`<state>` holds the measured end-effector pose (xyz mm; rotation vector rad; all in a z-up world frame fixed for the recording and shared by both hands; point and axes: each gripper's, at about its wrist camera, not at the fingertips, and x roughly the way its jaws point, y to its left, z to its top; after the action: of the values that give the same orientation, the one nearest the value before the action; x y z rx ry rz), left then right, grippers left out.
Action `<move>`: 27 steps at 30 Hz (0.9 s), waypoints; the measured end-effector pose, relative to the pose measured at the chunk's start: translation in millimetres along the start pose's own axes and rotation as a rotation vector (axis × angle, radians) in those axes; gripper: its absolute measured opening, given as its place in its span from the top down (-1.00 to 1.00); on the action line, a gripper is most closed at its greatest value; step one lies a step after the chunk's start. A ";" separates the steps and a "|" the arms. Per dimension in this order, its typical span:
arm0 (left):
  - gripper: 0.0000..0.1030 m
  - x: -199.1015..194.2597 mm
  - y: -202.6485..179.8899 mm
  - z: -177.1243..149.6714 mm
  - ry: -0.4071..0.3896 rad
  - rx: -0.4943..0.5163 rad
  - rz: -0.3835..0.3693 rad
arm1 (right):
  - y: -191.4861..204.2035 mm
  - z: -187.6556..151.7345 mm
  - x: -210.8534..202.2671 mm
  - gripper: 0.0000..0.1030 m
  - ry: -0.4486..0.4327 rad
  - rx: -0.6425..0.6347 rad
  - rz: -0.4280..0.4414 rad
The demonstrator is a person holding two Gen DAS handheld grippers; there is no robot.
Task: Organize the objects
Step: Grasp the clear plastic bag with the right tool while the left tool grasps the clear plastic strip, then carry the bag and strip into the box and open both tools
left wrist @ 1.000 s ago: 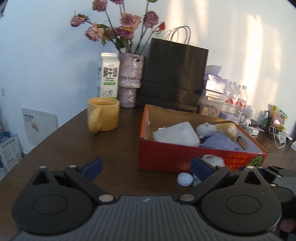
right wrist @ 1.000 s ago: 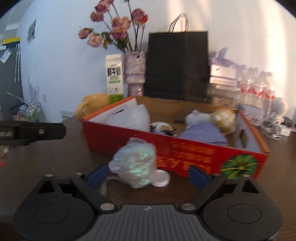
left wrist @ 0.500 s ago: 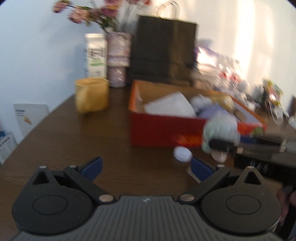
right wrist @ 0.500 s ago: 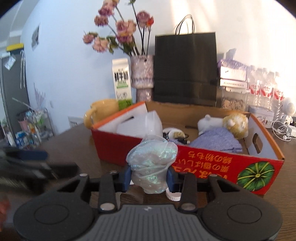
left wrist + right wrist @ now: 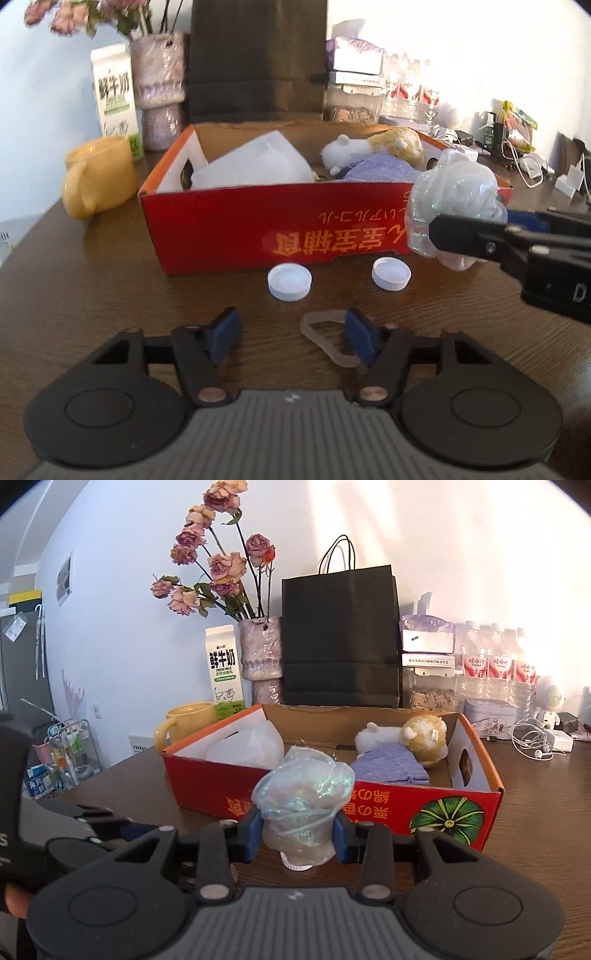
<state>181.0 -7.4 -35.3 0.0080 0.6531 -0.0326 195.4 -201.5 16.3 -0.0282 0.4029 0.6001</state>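
The right tool (image 5: 298, 833) grasps a crumpled iridescent bag (image 5: 303, 805), hiding its contents. The left tool (image 5: 291, 338) has just narrowed, clenching nothing; its right finger covers part of a clear plastic loop (image 5: 325, 341).

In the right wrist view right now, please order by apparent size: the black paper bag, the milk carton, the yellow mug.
1. black paper bag, clearly the largest.
2. milk carton and yellow mug: these look alike in size. The red box hides part of the mug, so I do not rank them.
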 end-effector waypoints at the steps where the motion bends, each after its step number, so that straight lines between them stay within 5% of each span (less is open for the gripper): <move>1: 0.12 -0.6 -1.0 0.0 -0.005 0.009 -0.002 | -0.2 0.0 0.1 0.28 -0.001 0.001 0.002; 3: 0.93 -1.9 -2.5 0.7 -0.006 0.014 -0.008 | -0.1 0.4 0.3 0.28 -0.002 0.000 0.005; 18: 0.94 -32.6 -2.3 12.2 -0.135 0.009 -0.051 | 1.0 2.8 -4.3 0.28 -0.025 -0.002 0.001; 27: 0.94 -47.7 -9.7 59.4 -0.280 0.010 -0.070 | -10.0 30.2 -3.0 0.28 -0.082 -0.015 -0.049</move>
<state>179.0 -16.8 40.9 -0.0099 0.3733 -0.1024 209.5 -207.1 44.4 -0.0273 0.3176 0.5535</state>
